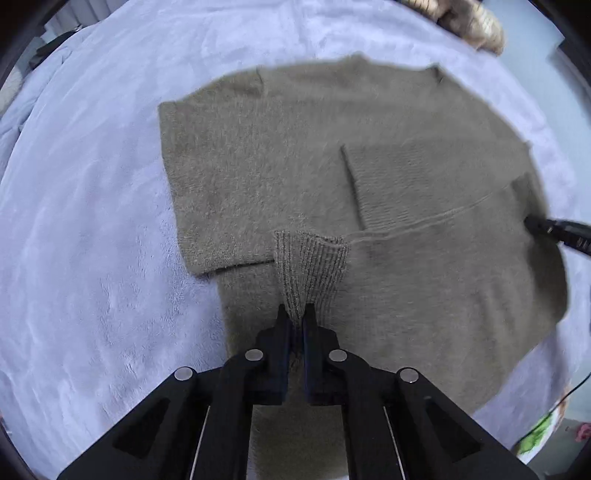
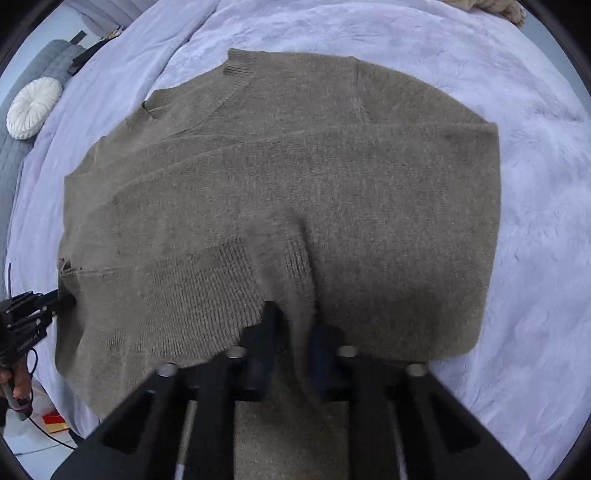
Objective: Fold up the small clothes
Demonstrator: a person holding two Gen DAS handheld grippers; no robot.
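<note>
An olive-brown fuzzy knit sweater (image 1: 280,155) lies spread on a pale lavender blanket (image 1: 92,240); it also fills the right wrist view (image 2: 332,177). My left gripper (image 1: 296,314) is shut on the sweater's ribbed cuff (image 1: 310,266), pinched between both fingers. My right gripper (image 2: 291,328) is shut on a raised fold of the sweater's near edge; its fingertips are partly buried in the fabric. The right gripper's tip shows at the right edge of the left wrist view (image 1: 554,230). The left gripper shows at the left edge of the right wrist view (image 2: 29,317).
A white round cushion (image 2: 35,107) lies on grey quilted furniture at the far left. A beige knit item (image 1: 476,26) sits at the blanket's far edge. A red box (image 2: 55,422) and cables lie on the floor at lower left.
</note>
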